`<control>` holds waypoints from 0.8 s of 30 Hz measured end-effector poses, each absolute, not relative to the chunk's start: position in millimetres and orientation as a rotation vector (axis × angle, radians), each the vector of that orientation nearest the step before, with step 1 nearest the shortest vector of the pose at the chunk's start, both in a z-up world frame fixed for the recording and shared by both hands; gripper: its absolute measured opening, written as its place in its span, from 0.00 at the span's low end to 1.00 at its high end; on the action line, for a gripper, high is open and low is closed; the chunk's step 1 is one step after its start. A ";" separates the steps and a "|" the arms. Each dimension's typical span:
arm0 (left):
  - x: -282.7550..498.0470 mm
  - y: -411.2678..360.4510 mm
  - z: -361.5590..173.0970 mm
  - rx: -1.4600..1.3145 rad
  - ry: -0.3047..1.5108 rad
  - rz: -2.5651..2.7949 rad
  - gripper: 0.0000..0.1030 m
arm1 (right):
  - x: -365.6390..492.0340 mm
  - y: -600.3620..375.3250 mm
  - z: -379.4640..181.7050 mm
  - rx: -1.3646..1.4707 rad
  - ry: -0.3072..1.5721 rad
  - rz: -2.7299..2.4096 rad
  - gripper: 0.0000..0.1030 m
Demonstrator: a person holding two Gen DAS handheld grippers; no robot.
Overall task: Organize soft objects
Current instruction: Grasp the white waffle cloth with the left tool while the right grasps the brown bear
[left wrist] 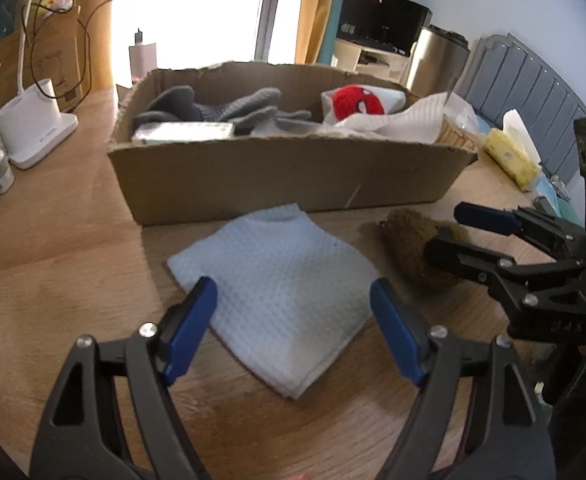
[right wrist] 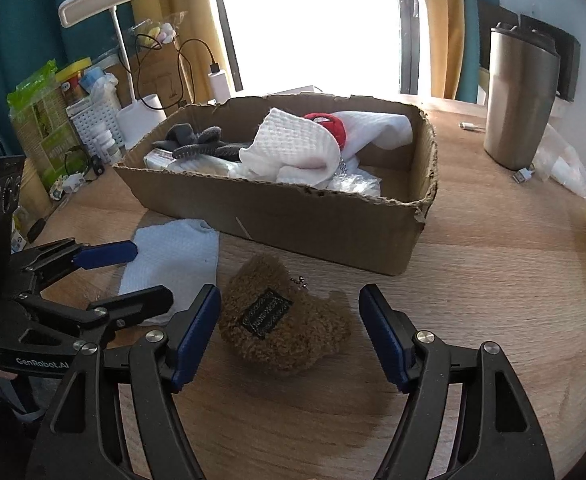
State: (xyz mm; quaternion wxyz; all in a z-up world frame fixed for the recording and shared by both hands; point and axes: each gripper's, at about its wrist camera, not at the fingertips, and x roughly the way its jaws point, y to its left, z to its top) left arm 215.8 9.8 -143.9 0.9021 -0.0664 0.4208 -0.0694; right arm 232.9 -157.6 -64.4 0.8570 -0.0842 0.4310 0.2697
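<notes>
A folded pale blue waffle cloth (left wrist: 281,280) lies on the wooden table in front of a cardboard box (left wrist: 285,176). My left gripper (left wrist: 293,316) is open, its fingers on either side of the cloth's near part. A brown fuzzy plush (right wrist: 281,320) with a dark label lies to the right of the cloth (right wrist: 173,264). My right gripper (right wrist: 289,332) is open around the plush. The box (right wrist: 333,232) holds grey gloves (left wrist: 229,108), a red plush (left wrist: 357,100) and white cloths (right wrist: 293,148). In the left wrist view the right gripper (left wrist: 453,232) partly hides the plush (left wrist: 409,248).
A white desk lamp base (left wrist: 37,124) and bottles stand at the left. A steel tumbler (right wrist: 521,96) stands to the right behind the box. A yellow tissue pack (left wrist: 513,156) lies at the right edge. Cables and a white basket (right wrist: 97,120) sit at the back left.
</notes>
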 end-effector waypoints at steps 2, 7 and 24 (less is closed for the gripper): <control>218.8 9.0 -145.0 -0.136 0.876 -0.144 0.79 | 233.2 -157.1 -66.0 -0.178 0.910 0.570 0.73; 223.4 3.2 -146.9 -0.108 0.890 -0.148 0.92 | 233.8 -158.3 -70.2 -0.182 0.917 0.559 0.72; 224.7 -20.2 -144.3 0.012 0.892 -0.175 0.96 | 238.3 -160.7 -75.1 -0.158 0.931 0.570 0.72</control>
